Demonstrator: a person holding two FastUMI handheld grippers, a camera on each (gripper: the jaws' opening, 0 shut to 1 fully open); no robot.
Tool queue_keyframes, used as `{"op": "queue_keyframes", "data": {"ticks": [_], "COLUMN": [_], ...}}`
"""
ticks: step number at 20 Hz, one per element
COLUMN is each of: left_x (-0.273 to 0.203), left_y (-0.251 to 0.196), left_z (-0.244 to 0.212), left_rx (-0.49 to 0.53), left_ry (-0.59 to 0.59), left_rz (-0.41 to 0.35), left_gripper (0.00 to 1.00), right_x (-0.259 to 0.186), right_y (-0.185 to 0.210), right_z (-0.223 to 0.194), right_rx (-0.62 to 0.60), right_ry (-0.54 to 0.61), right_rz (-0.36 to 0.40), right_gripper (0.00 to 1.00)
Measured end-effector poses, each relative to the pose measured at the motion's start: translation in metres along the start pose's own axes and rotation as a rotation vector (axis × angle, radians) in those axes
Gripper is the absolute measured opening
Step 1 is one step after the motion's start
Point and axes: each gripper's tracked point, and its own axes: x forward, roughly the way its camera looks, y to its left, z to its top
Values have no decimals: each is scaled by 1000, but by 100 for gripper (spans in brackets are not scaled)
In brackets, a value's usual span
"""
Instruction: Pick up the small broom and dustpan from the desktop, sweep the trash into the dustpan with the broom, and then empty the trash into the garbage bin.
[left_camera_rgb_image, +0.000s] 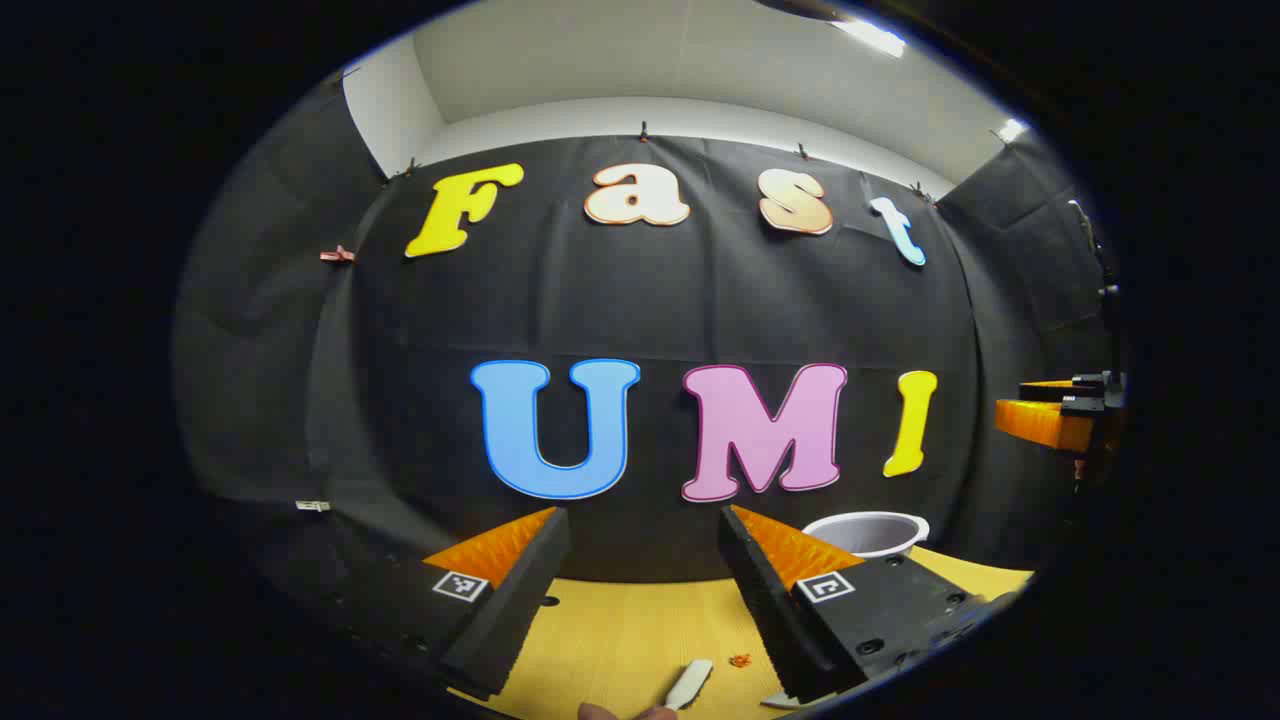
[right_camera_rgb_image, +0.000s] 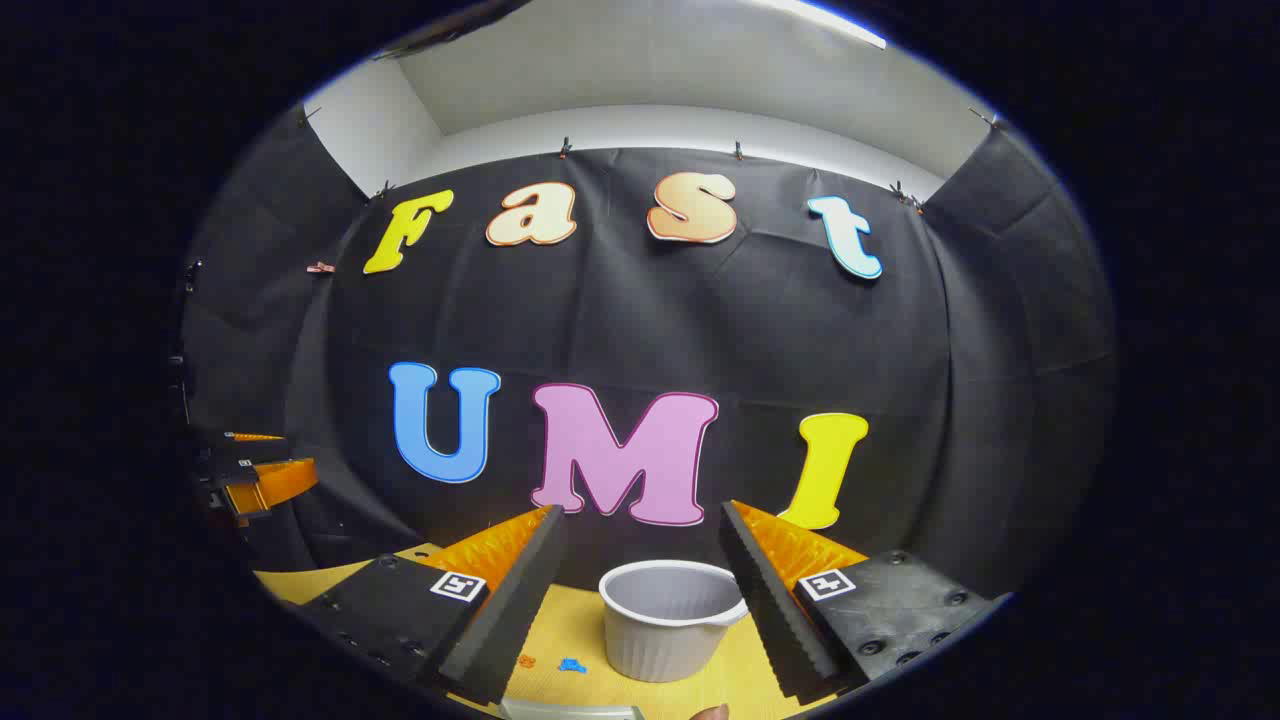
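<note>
Going left to right in the left gripper view, the left gripper (left_camera_rgb_image: 645, 540) hangs above the yellow desk (left_camera_rgb_image: 620, 630) with its jaws wide and nothing between them; low in the gap lies a pale handle (left_camera_rgb_image: 690, 683), which may belong to the broom or the dustpan, I cannot tell which, with an orange scrap (left_camera_rgb_image: 740, 660) just beside it and the white bin (left_camera_rgb_image: 868, 533) farther right at the back. In the right gripper view the right gripper (right_camera_rgb_image: 640, 540) is likewise wide and empty, small orange (right_camera_rgb_image: 526, 661) and blue (right_camera_rgb_image: 571, 664) scraps lie on the desk, and the bin (right_camera_rgb_image: 668, 620) stands between the fingers, past the tips. The risks, as I judge them: nothing is gripped yet, so a descent that lands off the thin handle could skid it and scatter the light scraps; the right gripper, aimed at the bin, could knock it over; and the two grippers, working close, could collide.
</note>
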Motion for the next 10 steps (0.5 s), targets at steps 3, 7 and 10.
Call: {"op": "queue_keyframes", "data": {"ticks": [3,7,10], "left_x": [5,15,22], "left_y": [-4,-5,-16], "left_z": [-4,-10,-13], "left_rx": [0,-9,-14], "left_ry": [12,25,37], "left_rz": [-61,-91,-118], "left_gripper": [96,96,96], "right_x": [-5,-4,0], "right_y": [8,14,13], "right_z": [-1,-4,-10], "right_rx": [-8,-8,-1], "right_ry": [14,47,69], "right_rz": [-17,-12,6], "right_gripper": [97,97,97]}}
